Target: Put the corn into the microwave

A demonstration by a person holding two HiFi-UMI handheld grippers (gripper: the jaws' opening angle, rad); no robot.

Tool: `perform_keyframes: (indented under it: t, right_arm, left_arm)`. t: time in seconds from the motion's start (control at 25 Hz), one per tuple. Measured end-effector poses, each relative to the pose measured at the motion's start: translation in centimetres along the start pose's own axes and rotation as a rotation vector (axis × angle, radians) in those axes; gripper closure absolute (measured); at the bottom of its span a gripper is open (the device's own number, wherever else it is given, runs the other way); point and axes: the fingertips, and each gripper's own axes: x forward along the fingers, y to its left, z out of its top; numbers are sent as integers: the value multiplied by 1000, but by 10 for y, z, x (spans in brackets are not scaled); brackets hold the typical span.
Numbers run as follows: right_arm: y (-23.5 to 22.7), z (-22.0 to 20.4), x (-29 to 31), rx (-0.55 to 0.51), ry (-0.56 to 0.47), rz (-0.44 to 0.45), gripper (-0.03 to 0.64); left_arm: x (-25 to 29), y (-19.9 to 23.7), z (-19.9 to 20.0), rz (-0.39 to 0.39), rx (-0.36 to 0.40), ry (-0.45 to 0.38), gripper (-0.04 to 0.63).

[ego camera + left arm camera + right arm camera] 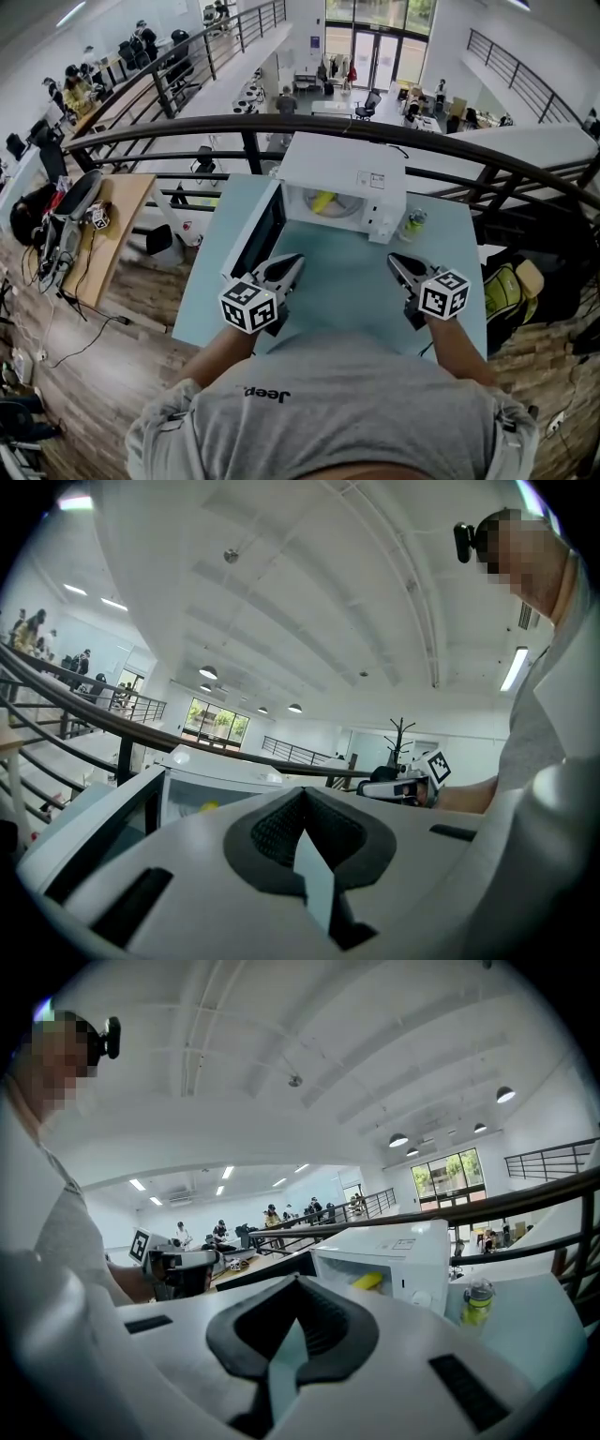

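corn (323, 201) is in the microwave (342, 164). left gripper (296, 260) and right gripper (394, 260) both closed, empty. probably nudge door (258, 234) shut with left, slowly.

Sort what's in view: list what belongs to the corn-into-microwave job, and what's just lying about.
Job in hand:
- corn, already inside the microwave
- microwave door, standing open
- left gripper and right gripper, both shut and empty

Lying about:
- bottle on the table, beside the microwave
- wooden desk at the left
- black railing
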Motion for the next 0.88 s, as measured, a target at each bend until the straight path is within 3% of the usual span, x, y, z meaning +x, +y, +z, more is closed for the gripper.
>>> perform_keyframes:
  t: [0.88]
  right_arm:
    - [2, -7, -1, -25, 23, 3, 600]
  left_arm:
    - [-5, -1, -5, 14, 0, 12, 577]
